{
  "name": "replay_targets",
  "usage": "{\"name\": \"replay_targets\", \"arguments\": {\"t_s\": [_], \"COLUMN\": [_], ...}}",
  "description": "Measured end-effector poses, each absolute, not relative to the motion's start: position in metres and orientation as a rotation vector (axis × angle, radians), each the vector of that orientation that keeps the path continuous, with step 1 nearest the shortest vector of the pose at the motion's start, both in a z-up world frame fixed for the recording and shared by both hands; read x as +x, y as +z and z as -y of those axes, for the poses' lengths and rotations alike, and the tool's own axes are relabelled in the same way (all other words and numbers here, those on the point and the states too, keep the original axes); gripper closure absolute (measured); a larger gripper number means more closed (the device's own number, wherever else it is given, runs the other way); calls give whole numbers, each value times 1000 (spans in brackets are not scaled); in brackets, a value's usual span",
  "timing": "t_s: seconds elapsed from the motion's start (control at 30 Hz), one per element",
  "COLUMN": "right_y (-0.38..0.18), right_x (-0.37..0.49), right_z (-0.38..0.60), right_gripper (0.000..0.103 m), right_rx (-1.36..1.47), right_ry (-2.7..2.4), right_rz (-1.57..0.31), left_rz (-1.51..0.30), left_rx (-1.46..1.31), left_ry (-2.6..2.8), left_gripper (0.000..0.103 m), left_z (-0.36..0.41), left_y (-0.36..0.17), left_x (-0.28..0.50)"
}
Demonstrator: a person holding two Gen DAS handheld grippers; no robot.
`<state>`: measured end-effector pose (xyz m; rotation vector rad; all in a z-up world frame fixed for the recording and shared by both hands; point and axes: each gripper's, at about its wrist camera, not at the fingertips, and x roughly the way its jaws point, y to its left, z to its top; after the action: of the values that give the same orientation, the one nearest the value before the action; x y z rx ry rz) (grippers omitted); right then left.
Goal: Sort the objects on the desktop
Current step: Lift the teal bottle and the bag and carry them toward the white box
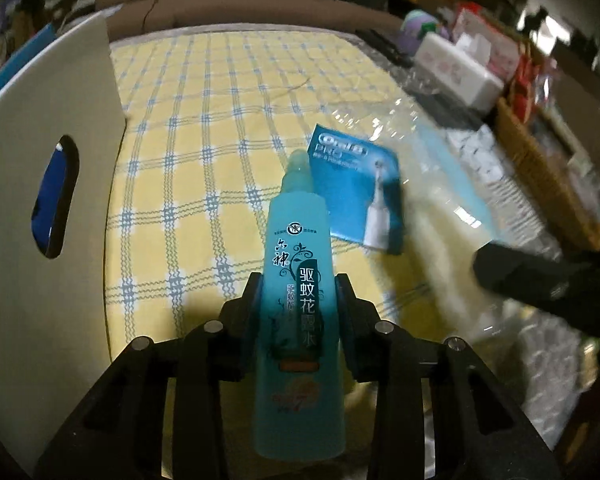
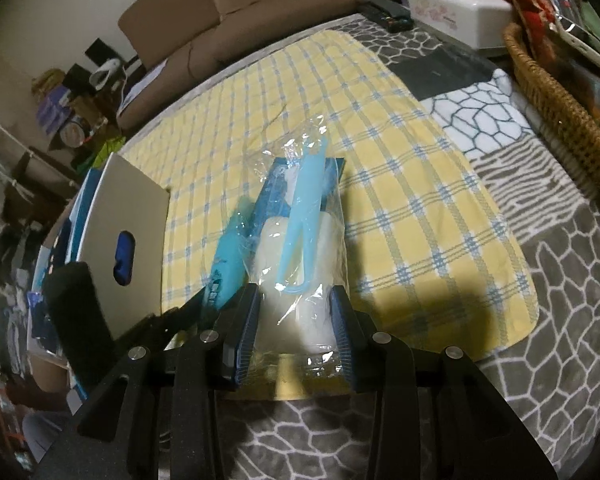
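Observation:
In the left wrist view my left gripper (image 1: 298,292) is shut on a teal spray bottle (image 1: 300,240) with a printed label, its cap pointing away from me. A blue toothbrush box (image 1: 356,188) lies on the yellow checked cloth (image 1: 204,140) beyond the bottle. In the right wrist view my right gripper (image 2: 294,304) is shut on a clear plastic bag (image 2: 300,216) that holds a white lump and a light blue clip. The bag hangs over the blue box (image 2: 274,188). The teal bottle (image 2: 228,252) shows just left of the bag.
A white cardboard box flap (image 1: 48,184) with a handle hole stands at the left edge of the cloth. At the right are a wicker basket (image 2: 560,108), a white tissue box (image 2: 456,4) and dark remotes (image 2: 388,12). A grey patterned blanket (image 2: 560,320) surrounds the cloth.

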<state>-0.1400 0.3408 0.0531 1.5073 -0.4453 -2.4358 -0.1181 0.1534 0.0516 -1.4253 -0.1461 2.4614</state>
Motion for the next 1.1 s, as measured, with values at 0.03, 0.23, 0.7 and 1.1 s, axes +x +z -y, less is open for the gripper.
{"name": "replay_targets", "arguments": {"t_s": [0.03,0.23,0.7,1.1], "right_y": [54,65,141,161], "right_x": [-140,-135,-108,-102], "right_z": [-339,-335,-304,-121], "right_gripper": [67,67,67,67], "right_rx": [1501,1459,1225,1212], "right_ry": [-2435,-2436,-2385,-2145], "right_rz": [439,454,586,485], "left_rz": [186,345,495,571], "left_rx": [-1420,-1337,-1094,-1036], "left_ry": [2452,2405,2453,2701], "left_gripper": [71,71,71,71], "left_z": [-150,-138,-54,146], "left_y": [54,95,218,236], "left_x": [-117,-116,-110,-82]}}
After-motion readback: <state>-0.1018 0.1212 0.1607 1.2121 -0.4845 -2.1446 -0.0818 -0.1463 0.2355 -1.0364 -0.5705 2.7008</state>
